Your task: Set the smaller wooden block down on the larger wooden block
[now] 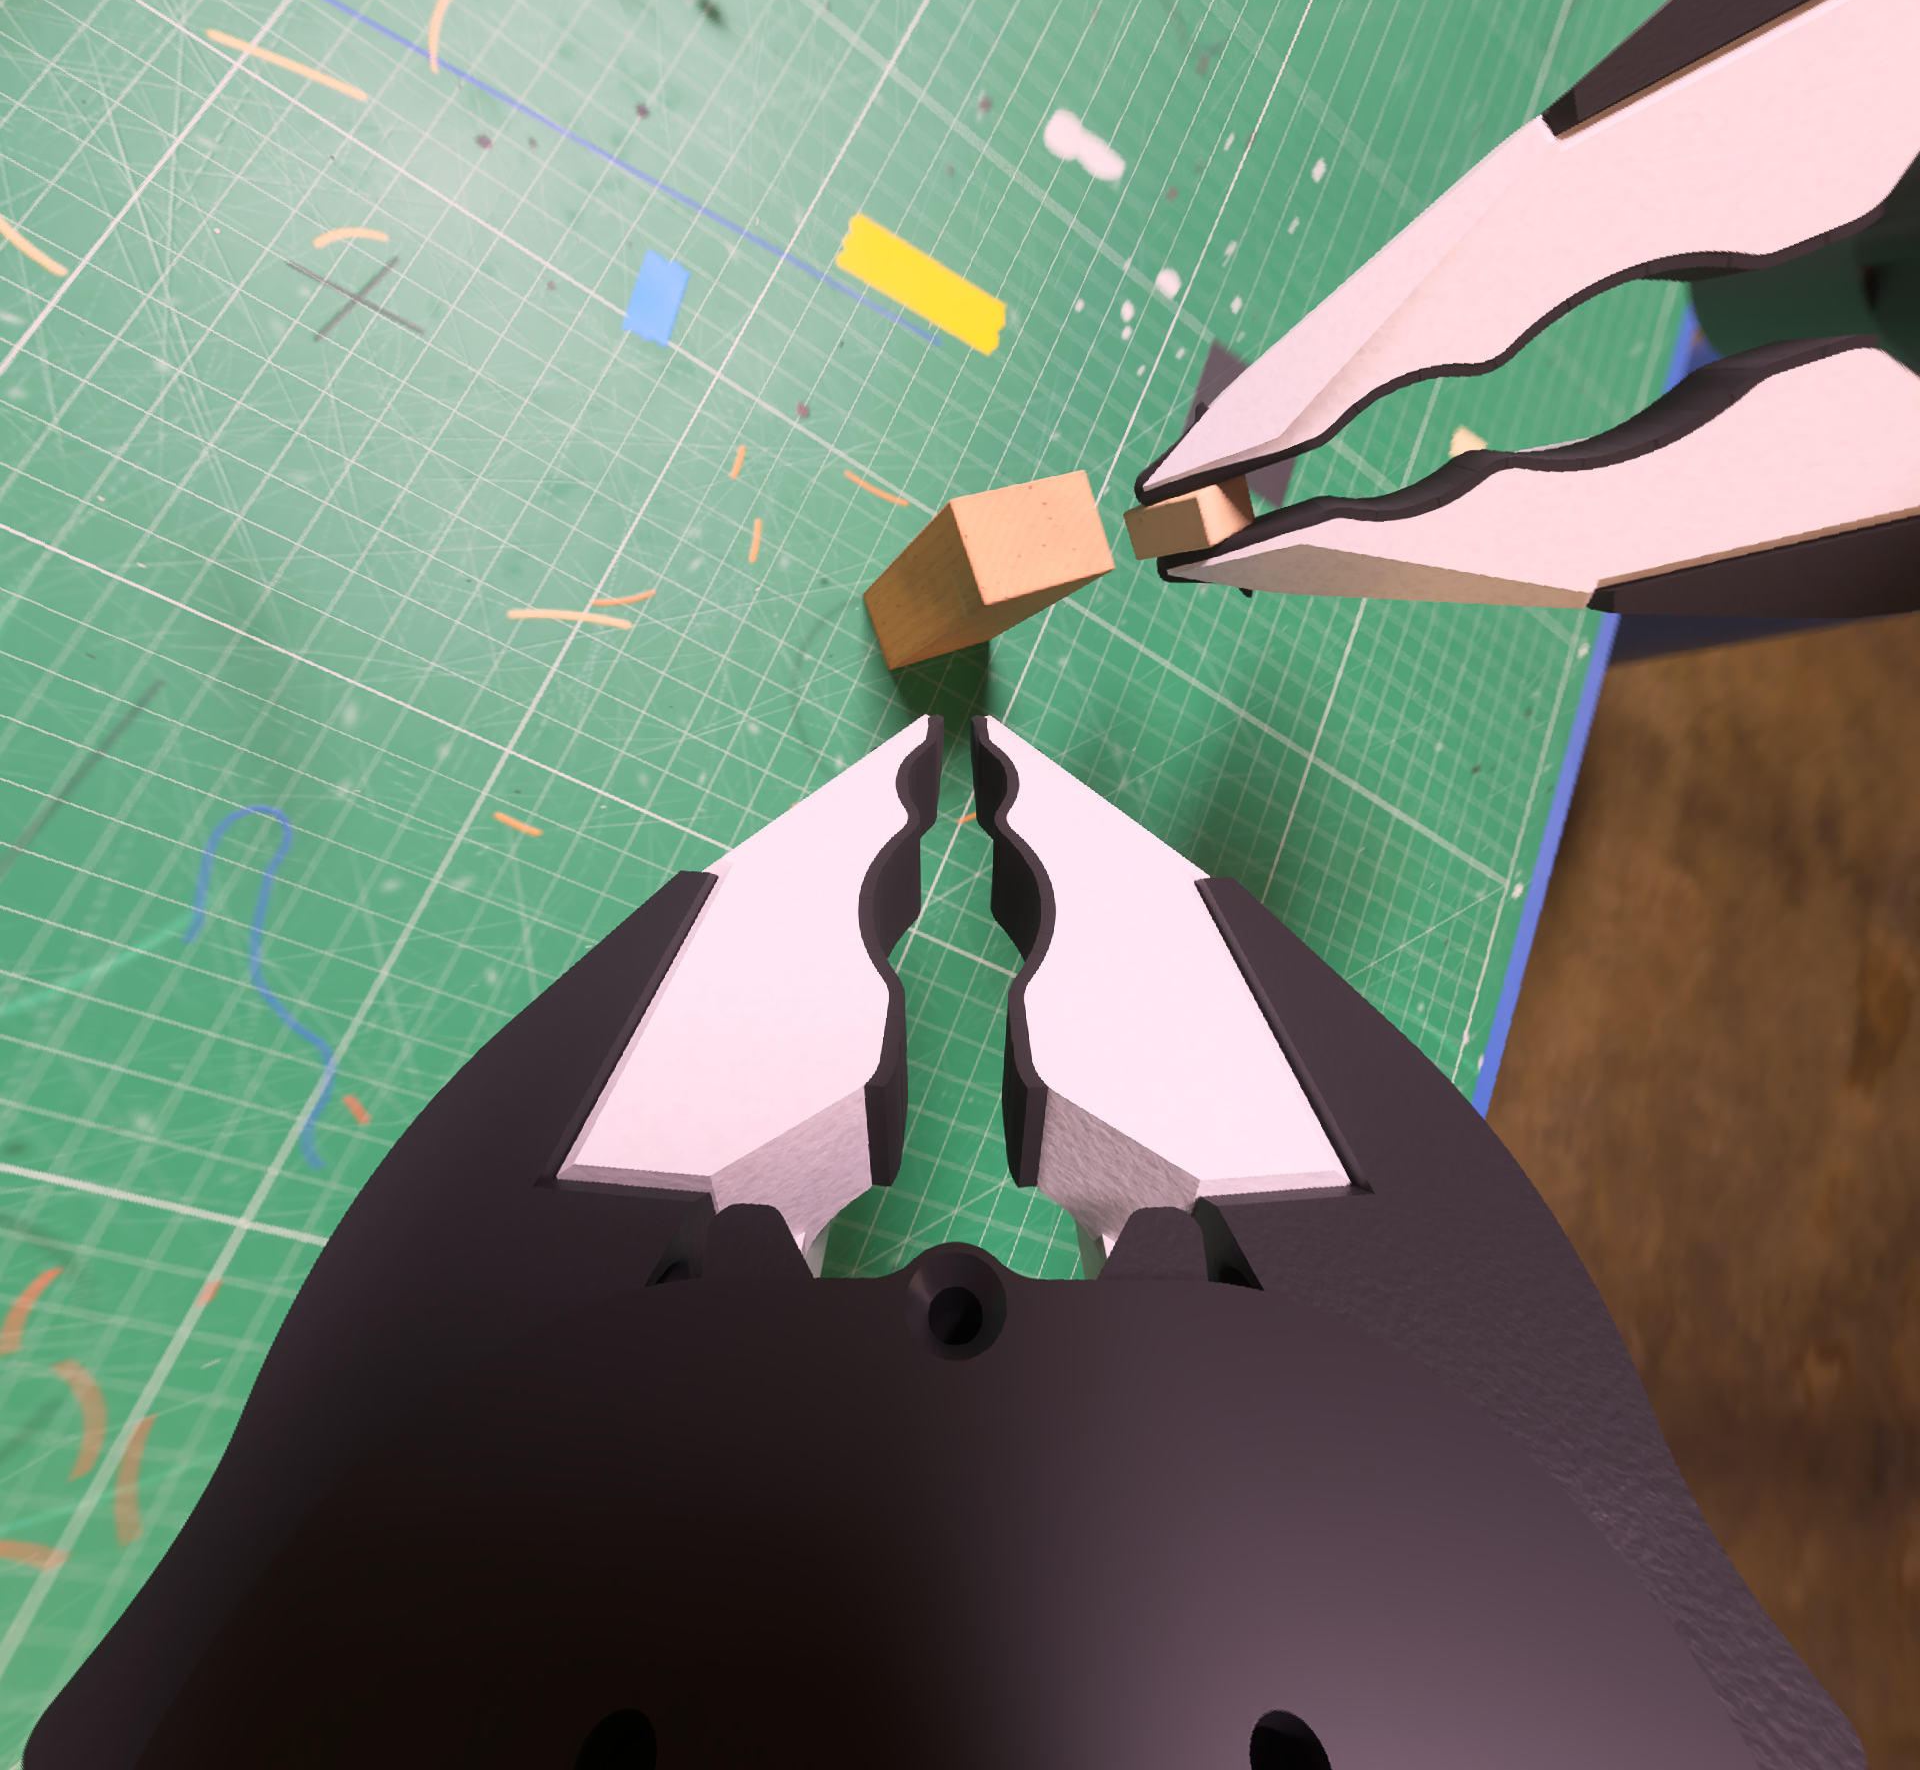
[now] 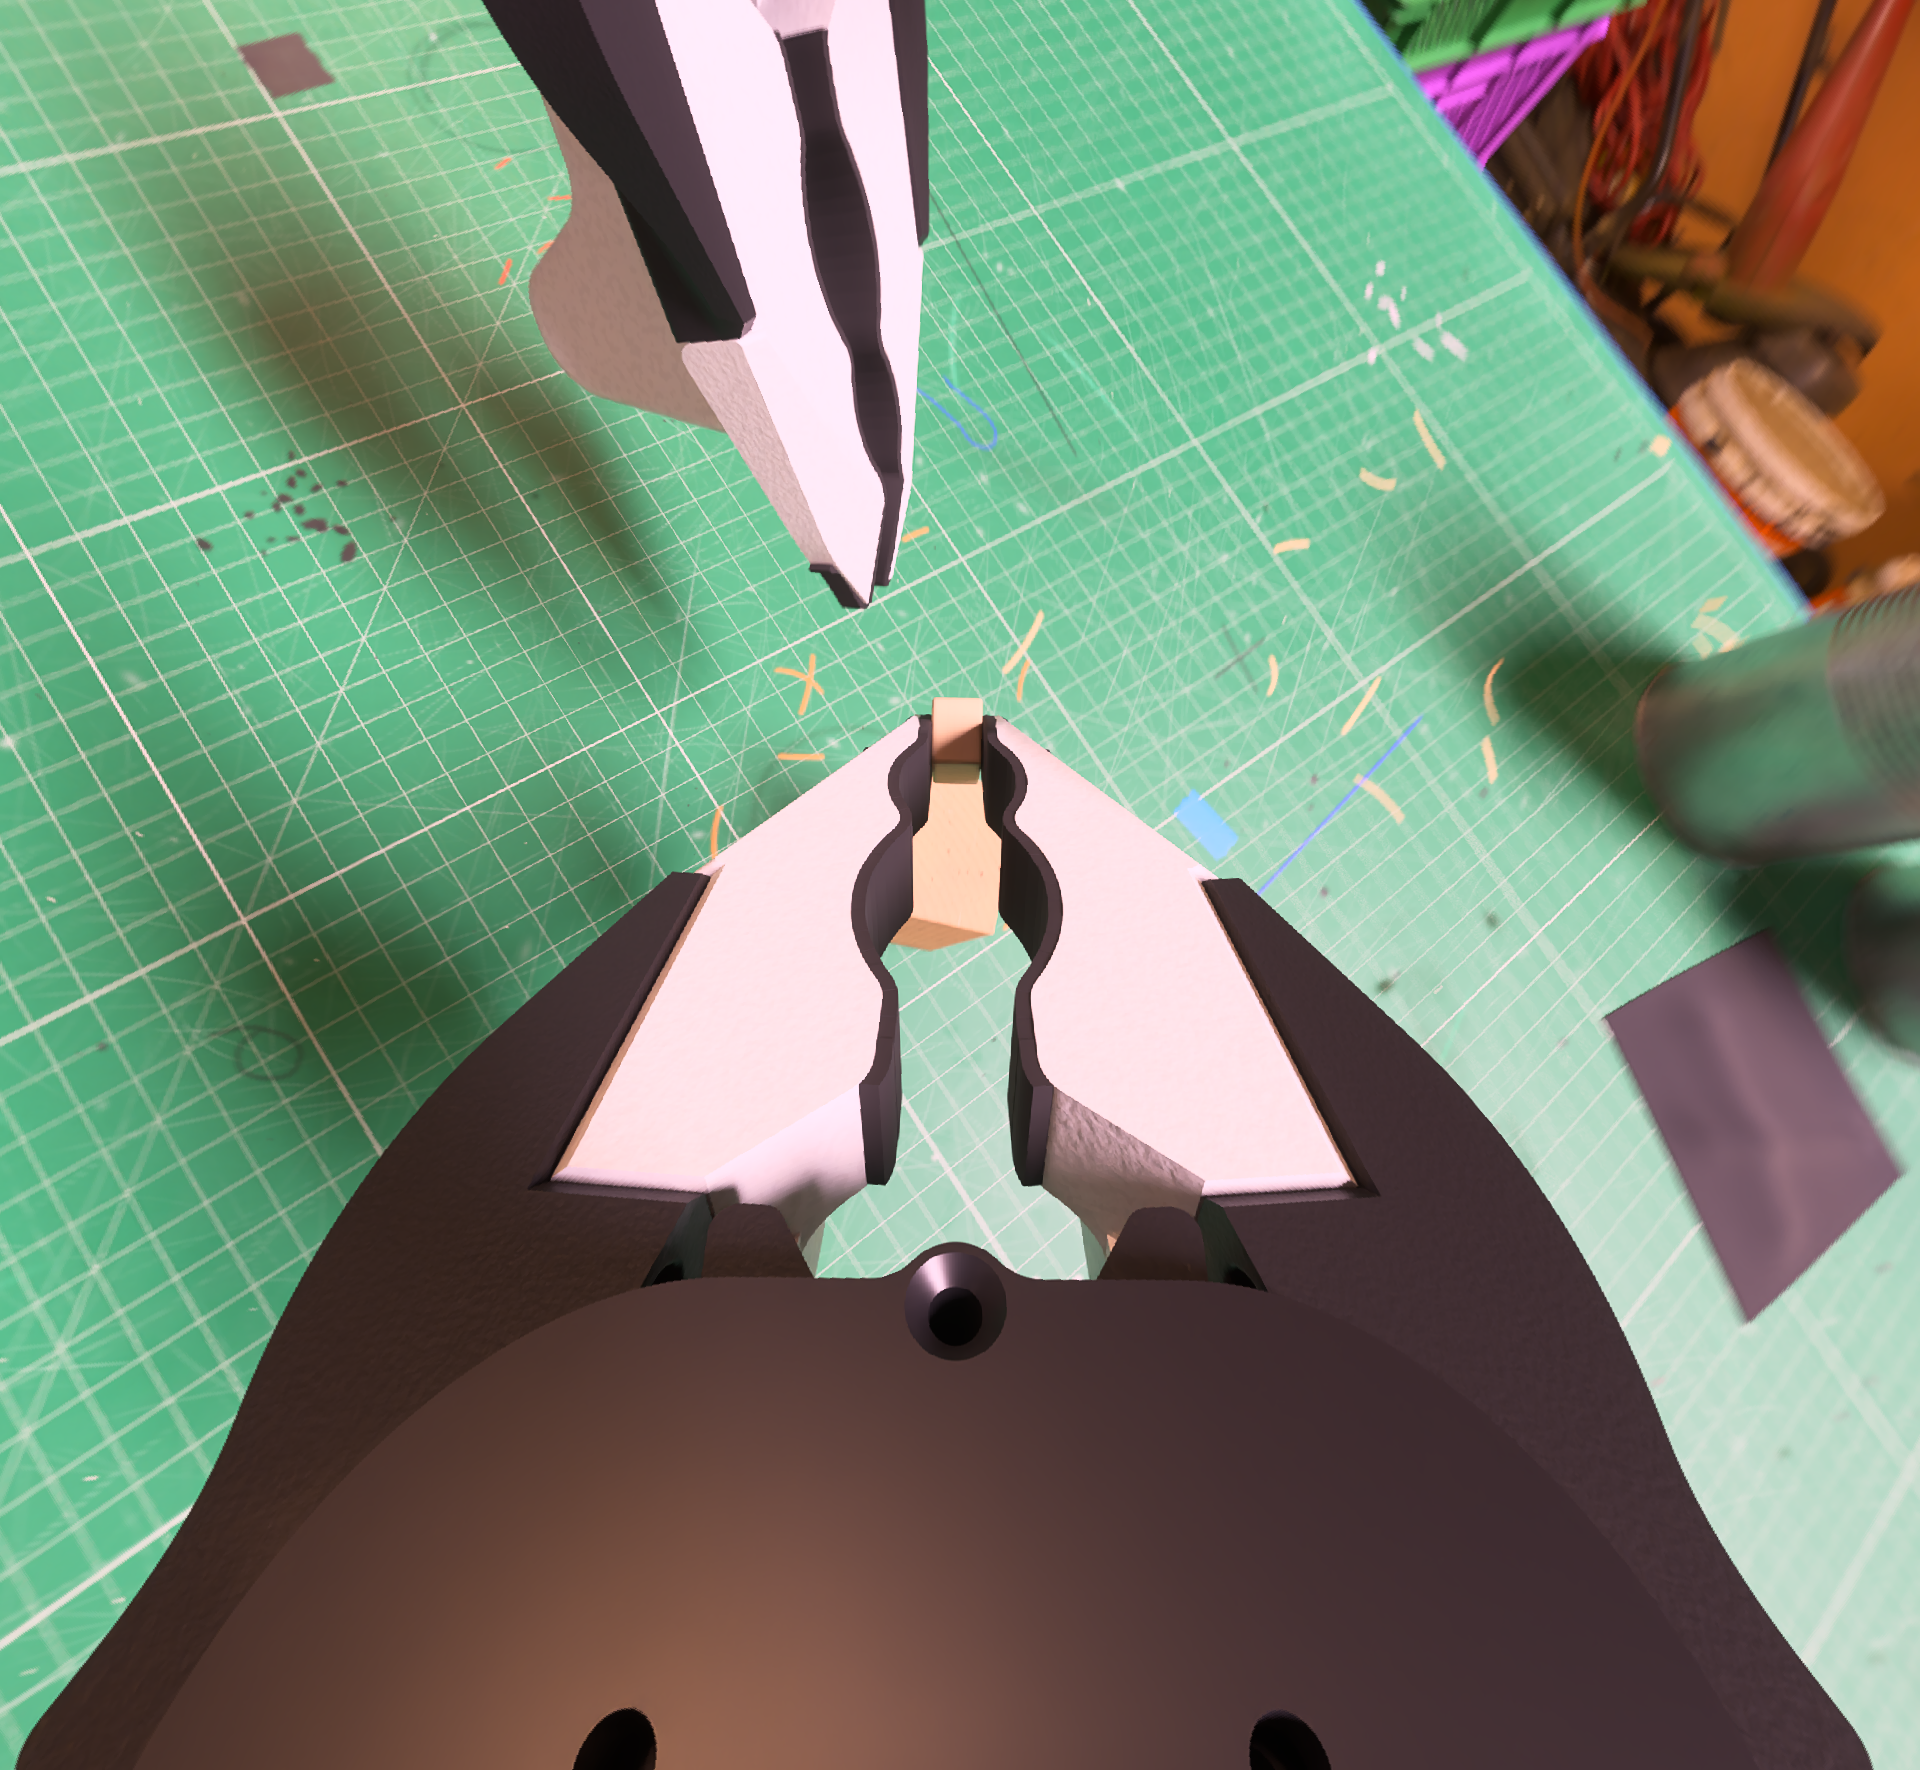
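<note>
Smaller wooden block [image 1: 1184, 520] sat pinched in the right hand-held gripper [image 1: 1153, 525] just beside the larger wooden block [image 1: 987, 567], while the left hand-held gripper [image 1: 957, 733] hung nearly closed and empty.

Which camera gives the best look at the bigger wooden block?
The left wrist view: the larger wooden block stands unobstructed on the green mat, top and sides visible. In the right wrist view, the right gripper and the smaller wooden block hide most of it.

no readable text, labels, brands or numbers, green cutting mat [image 1: 312, 577] bears only grid lines
</note>
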Robot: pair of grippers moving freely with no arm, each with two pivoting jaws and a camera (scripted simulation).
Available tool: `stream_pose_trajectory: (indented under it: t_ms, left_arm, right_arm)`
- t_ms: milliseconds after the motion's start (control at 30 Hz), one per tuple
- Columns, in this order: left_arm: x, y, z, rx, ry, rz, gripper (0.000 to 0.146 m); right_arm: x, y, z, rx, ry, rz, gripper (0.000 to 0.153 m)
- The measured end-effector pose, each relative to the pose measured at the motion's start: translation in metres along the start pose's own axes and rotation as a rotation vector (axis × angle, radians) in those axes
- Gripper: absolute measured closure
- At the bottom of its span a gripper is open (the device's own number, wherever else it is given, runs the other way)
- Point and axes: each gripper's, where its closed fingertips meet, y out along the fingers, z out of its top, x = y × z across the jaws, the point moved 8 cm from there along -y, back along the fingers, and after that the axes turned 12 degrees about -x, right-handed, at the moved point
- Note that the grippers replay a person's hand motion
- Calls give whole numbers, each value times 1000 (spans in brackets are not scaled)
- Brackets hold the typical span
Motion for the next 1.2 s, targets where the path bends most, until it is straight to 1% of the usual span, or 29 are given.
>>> stream_pose_trajectory:
  t_ms: [133,233,367,633,1033,1200]
  left_arm:
    - [3,6,27,-213,54,98,141]
    - [8,15,39,-298,91,138,141]
    - [10,25,43,-317,93,162,141]
    - [12,32,43,-335,90,167,141]
    - [17,34,46,-364,85,197,141]
    - [17,35,46,-371,78,201,141]
  right_arm:
    - [11,9,-12,-63,144,72,144]
    - [16,17,-17,-77,208,107,144]
    - [19,23,-24,-93,261,147,144]
    - [16,30,-26,-116,255,161,144]
    - [12,31,-24,-179,236,95,144]
    - [10,31,-24,-180,244,86,144]
